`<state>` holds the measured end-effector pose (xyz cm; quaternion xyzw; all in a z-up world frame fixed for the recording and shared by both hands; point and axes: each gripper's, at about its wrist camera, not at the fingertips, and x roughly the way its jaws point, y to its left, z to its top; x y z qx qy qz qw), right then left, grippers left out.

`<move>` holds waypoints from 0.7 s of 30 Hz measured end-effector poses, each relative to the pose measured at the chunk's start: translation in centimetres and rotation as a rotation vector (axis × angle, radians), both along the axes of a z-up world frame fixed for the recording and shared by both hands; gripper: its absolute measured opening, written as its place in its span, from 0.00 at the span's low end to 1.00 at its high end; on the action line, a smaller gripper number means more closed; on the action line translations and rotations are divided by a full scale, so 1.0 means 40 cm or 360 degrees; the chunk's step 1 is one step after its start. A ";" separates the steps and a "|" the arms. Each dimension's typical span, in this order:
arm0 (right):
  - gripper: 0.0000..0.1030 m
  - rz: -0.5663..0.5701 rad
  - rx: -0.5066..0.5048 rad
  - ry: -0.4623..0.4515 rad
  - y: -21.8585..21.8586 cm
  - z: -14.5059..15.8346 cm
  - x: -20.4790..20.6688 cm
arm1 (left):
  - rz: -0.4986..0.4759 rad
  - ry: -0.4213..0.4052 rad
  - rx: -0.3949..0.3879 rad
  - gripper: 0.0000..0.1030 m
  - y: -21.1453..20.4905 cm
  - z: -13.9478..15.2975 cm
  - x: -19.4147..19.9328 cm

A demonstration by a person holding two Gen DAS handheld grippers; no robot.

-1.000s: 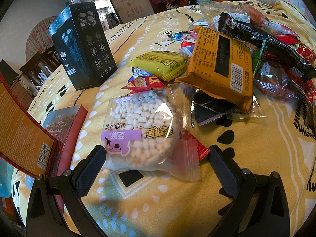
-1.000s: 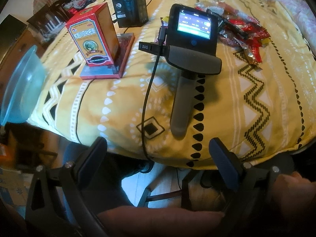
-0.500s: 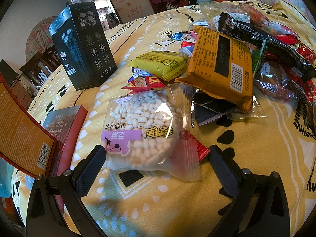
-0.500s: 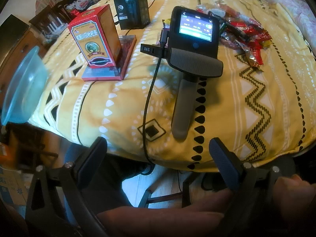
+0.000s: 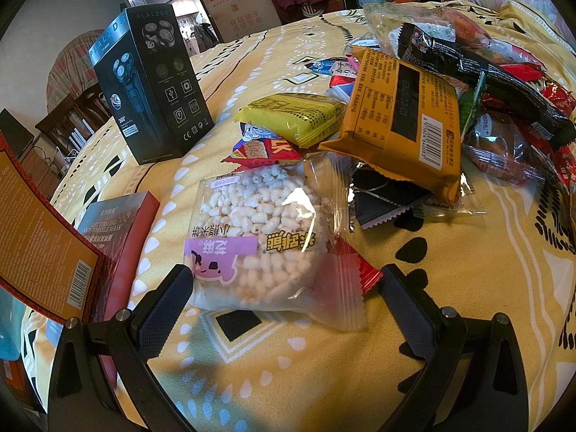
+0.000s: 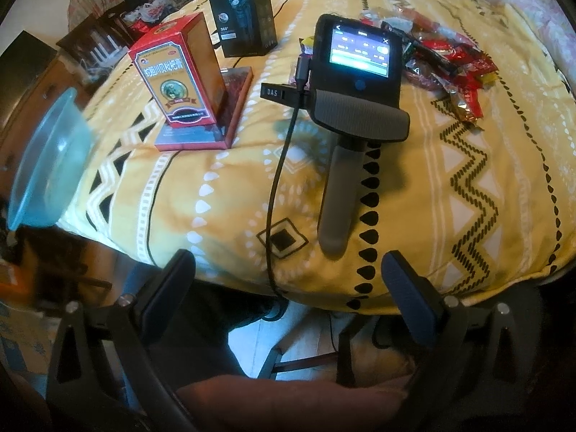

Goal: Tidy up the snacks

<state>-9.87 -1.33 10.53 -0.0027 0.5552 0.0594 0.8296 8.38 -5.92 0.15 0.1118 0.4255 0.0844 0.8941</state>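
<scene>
A clear packet of puffed rice cake lies on the yellow patterned cloth, its near edge between the fingertips of my left gripper, which is open and rests on the table. Behind it lie a yellow snack pack, an orange pack and a heap of red and black wrappers. My right gripper is open and empty, held off the table's near edge. It faces the back of the left gripper unit and the snack heap.
A black shaver box stands at the back left. A red carton stands on a flat mask box. A blue plastic bowl sits at the table's left edge. A cable trails off the front edge. A person's arm is below.
The left gripper and the snacks have not moved. The right gripper has drifted slightly, and the screen on the left unit shows a different display.
</scene>
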 end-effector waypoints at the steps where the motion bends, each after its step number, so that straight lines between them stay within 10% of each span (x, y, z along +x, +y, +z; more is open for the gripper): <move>1: 1.00 0.0001 -0.0001 0.0003 0.001 0.000 0.000 | 0.0000 0.0000 0.0000 1.00 0.000 0.000 0.000; 21: 1.00 0.0019 0.0047 -0.0050 0.003 0.011 -0.001 | 0.0000 0.0000 0.0000 1.00 0.000 0.000 0.000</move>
